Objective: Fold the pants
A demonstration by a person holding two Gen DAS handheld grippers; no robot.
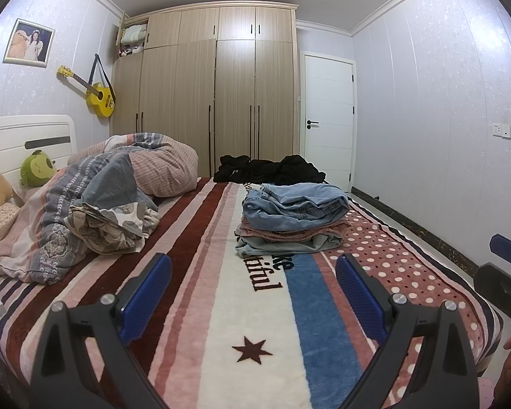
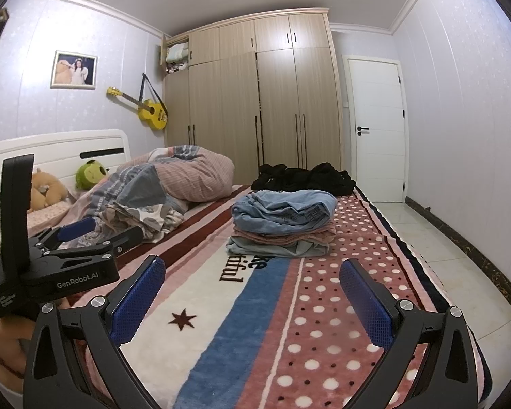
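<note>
A rumpled duvet [image 1: 95, 201] lies heaped at the left of the bed [image 1: 221, 323]. The left hand-held gripper [image 1: 253, 293] is released, its blue pads wide apart over the striped blanket. Mid-bed sits a neat stack of folded pants [image 1: 291, 221]: light blue denim on top, pink-striped and pale layers beneath, edges roughly squared. Behind it lies a loose black pile of clothes [image 1: 269, 168]. The right hand-held gripper [image 2: 252, 293] is likewise released, holding nothing.

Striped blanket [image 1: 194, 272] covering bed; crumpled quilt [image 1: 119, 187] at left near white headboard [image 1: 27, 136]; green plush [image 1: 37, 170] beside it. Yellow guitar [image 1: 98, 97] and framed photo [image 1: 29, 42] on wall. Wooden wardrobe [image 1: 221, 85], white door [image 1: 328, 116] behind.
</note>
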